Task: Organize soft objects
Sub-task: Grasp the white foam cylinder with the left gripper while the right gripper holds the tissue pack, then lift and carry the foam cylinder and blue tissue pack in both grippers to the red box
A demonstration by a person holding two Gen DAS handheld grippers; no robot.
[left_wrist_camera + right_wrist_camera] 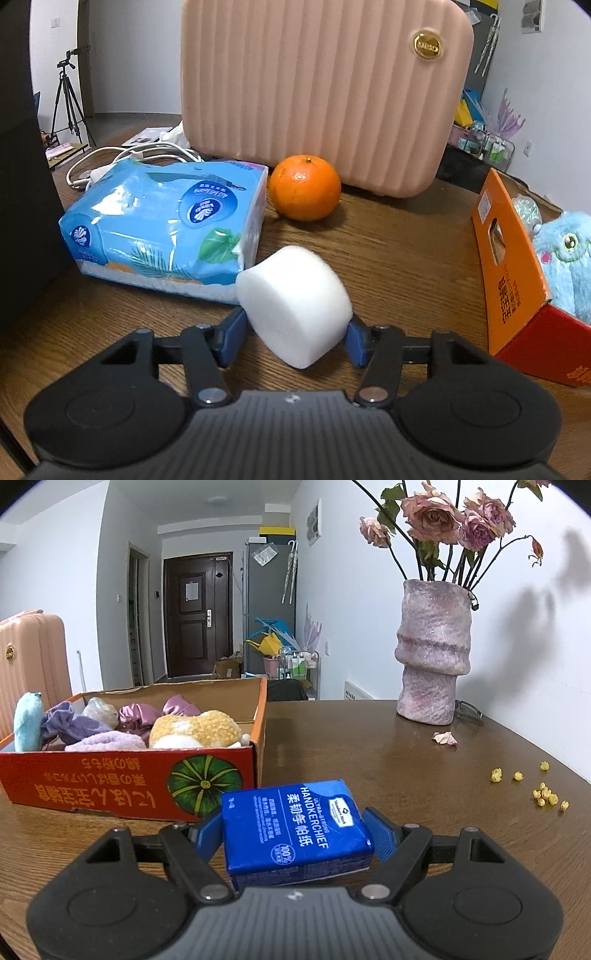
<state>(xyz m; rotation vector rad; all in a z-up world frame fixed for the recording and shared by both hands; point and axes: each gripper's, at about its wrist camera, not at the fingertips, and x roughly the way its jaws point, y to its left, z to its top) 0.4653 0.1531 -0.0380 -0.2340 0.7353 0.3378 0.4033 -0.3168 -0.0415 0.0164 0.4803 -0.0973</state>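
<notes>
In the left wrist view, a white foam sponge block (293,306) is seen between the blue fingers (233,334) of the left claw (293,341). Both pads are pressed against its sides, and the block is tilted, one corner pointing down toward the wooden table (406,258). The left claw is thus partly closed on the sponge. Just behind and to the left of the block, a blue pack of tissues (162,225) is laid flat on the table, with a coil of white cable (122,158) behind it. An orange (304,187) is set beside the pack, in front of an upright pink ribbed case (325,88). At the right edge, an orange cardboard box (517,280) is seen, with a light blue plush toy (565,258) inside it.

In the right wrist view, a blue handkerchief pack (295,830) is gripped between the fingers of the right claw (295,836), which is held moderately wide around it, both pads touching its sides. The cardboard box stands just beyond on the left, printed with a green pumpkin, and is filled with soft things: a yellow plush toy (195,731), purple cloth pieces (107,738) and the blue plush. A pink vase of dried roses (432,653) stands well apart on the right, with fallen petals (445,737) near its foot.
</notes>
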